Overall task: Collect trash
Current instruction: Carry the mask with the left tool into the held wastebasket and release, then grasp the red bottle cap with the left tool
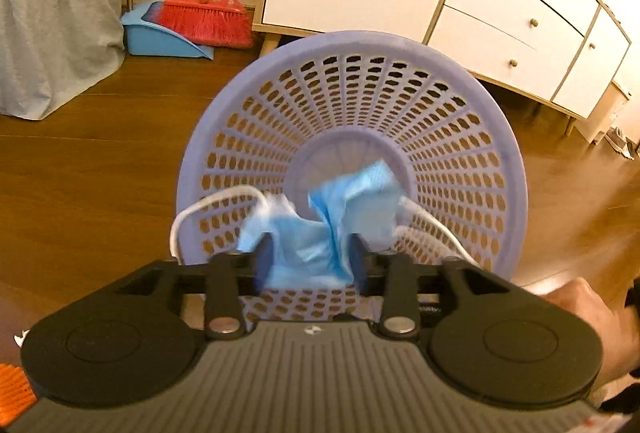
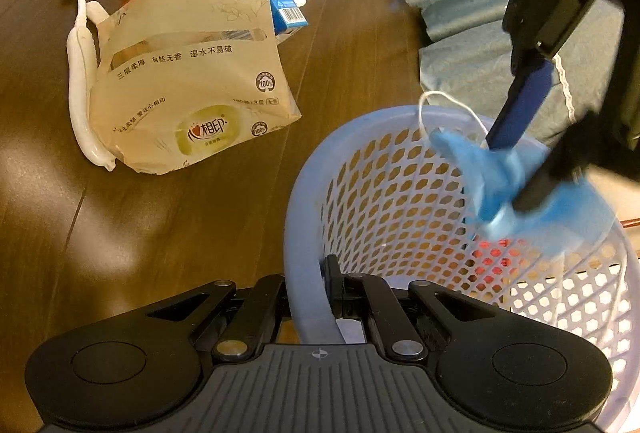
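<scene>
With the right gripper [image 2: 310, 297] clamping the basket [image 2: 304, 233] rim, the left gripper [image 1: 310, 261] pinched a mask [image 1: 320, 233] at frame centre above it; release appeared due next.

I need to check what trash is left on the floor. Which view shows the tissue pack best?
The right wrist view: the tissue pack lies whole and sharp on the wooden floor, beside a toothbrush. The left wrist view does not show it, only the basket and the face mask in the left gripper.

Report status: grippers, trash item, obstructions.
Left gripper shut on blue face mask, held over basket. Right gripper shut on basket rim. Nothing blocking the basket mouth.
</scene>
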Motion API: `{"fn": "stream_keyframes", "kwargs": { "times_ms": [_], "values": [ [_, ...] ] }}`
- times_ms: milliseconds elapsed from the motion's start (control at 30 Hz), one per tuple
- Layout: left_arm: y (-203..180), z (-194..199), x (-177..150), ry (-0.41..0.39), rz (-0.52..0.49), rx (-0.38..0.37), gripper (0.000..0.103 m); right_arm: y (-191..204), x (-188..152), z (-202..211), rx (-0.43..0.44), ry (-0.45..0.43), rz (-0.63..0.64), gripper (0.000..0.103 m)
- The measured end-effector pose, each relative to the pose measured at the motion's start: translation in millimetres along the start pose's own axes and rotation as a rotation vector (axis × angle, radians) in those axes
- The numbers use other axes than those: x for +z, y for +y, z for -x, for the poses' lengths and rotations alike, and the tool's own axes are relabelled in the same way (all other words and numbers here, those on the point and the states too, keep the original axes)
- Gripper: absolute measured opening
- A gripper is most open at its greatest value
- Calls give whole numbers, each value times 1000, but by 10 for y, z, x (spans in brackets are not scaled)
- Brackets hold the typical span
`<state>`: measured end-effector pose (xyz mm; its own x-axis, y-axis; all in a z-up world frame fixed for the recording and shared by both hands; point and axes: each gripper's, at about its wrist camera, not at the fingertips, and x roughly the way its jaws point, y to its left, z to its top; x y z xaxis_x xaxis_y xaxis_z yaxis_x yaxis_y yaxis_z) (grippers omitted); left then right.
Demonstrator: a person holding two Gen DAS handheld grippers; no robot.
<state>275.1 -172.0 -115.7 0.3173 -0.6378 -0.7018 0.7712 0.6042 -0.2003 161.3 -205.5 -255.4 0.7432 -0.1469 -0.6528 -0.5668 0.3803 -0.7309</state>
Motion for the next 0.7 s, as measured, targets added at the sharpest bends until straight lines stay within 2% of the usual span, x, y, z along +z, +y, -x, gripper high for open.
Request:
{"fn": "stream_keyframes", "kwargs": {
  "times_ms": [167,267,400,600,700],
  "values": [
    [65,199,-49,-27,-10,24,42,-9,2,5,0,1,-9,0],
    [167,421,-212,-9,-33,75,43,-28,-8,17,0,2,-16,0],
    [433,747,-568,48,-10,169,44,-51,21,0,-1,6,-24,0],
    [969,1188,-1219,115,129,308,45,-58,80,-53,2,17,-25,0],
    [1091,1292,-1493,153,141,344,45,-58,80,-43,2,22,-24,0]
  ]
}}
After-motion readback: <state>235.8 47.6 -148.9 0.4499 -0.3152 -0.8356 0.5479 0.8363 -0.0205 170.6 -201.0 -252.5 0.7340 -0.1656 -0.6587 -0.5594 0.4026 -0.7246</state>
